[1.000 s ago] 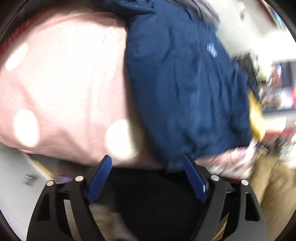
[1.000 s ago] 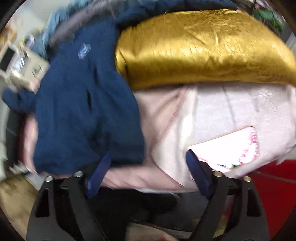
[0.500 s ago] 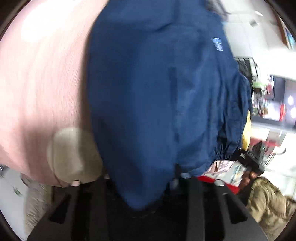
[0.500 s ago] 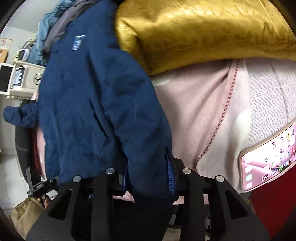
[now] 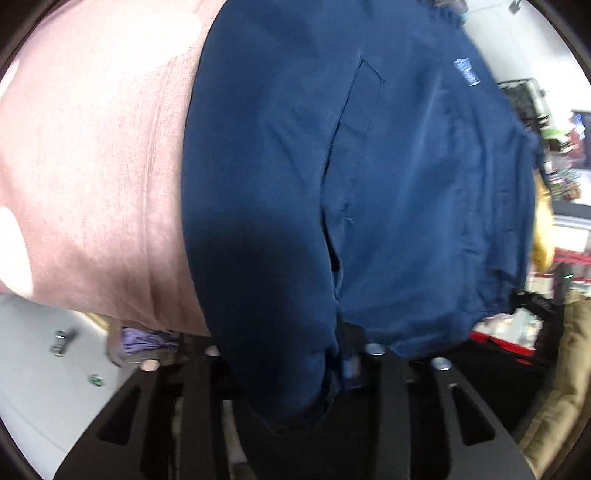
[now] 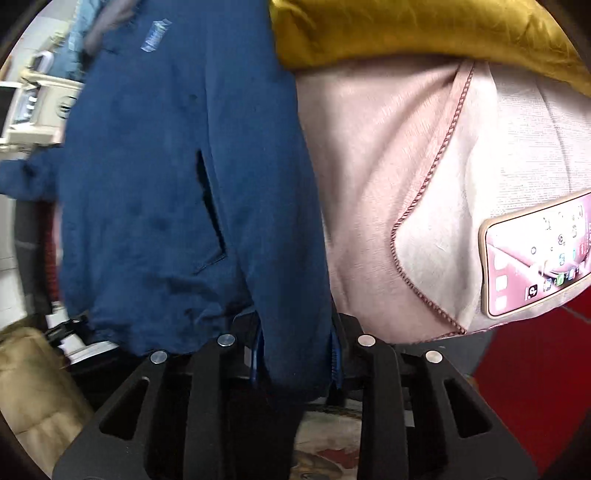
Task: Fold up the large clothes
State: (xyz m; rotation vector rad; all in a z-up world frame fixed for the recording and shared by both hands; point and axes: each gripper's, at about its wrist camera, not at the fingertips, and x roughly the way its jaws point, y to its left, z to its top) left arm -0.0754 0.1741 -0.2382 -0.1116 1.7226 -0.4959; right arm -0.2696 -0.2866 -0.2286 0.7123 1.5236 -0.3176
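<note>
A navy blue jacket [image 5: 369, 184] lies on a pink blanket [image 5: 92, 166], with a small pale logo patch and a slit pocket showing. My left gripper [image 5: 291, 369] is shut on the jacket's near hem, which bunches between the pads and hides them. In the right wrist view the same jacket [image 6: 166, 184] hangs over the bed edge. My right gripper [image 6: 295, 354] is shut on its other hem corner, blue pads pressed on both sides of the cloth.
A gold satin pillow [image 6: 406, 33] lies at the far end of the bed. A phone [image 6: 535, 258] with a lit screen rests on the pink blanket [image 6: 388, 166] at the right. A tan padded coat [image 6: 33, 387] sits low left. A red floor [image 6: 535, 387] shows lower right.
Both grippers went from open and short of the jacket to shut on its near hem. The jacket now fills more of both views.
</note>
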